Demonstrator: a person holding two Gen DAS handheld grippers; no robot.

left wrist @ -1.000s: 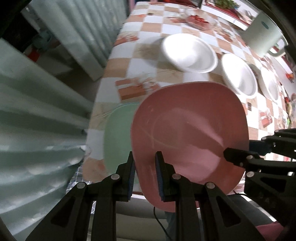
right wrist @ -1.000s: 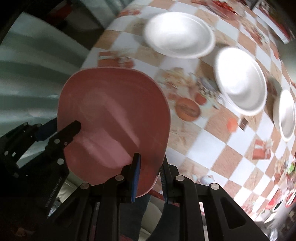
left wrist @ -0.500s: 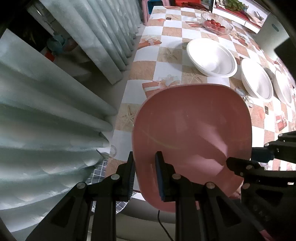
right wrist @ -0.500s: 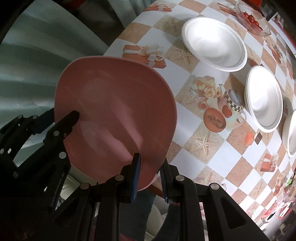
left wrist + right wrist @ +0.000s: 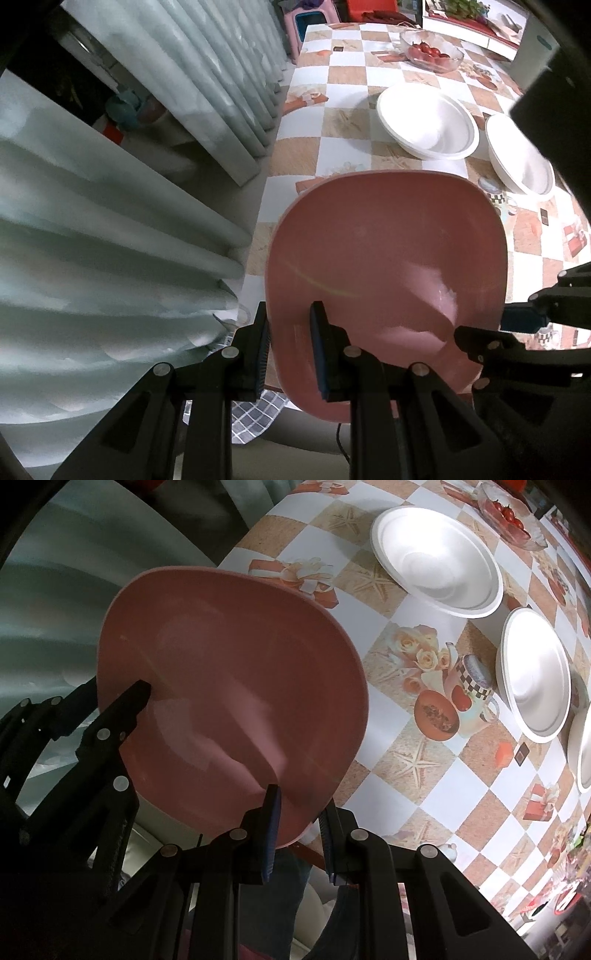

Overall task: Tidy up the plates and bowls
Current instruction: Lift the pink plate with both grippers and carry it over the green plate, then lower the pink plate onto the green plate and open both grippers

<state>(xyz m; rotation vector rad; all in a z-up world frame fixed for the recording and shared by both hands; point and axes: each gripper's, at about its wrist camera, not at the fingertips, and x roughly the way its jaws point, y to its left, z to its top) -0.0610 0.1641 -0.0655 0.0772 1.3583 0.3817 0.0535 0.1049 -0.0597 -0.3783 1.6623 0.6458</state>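
I find both my left gripper [image 5: 290, 347] and right gripper [image 5: 297, 834] clamped on the pink plate [image 5: 384, 280], held above the table [image 5: 424, 782]; the white bowls [image 5: 436, 559] remain unstacked.

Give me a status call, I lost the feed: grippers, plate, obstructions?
Left gripper and right gripper both shut on the pink plate, opposite rim edges. Plate held above the table's near corner. White bowls lie farther along, clear.
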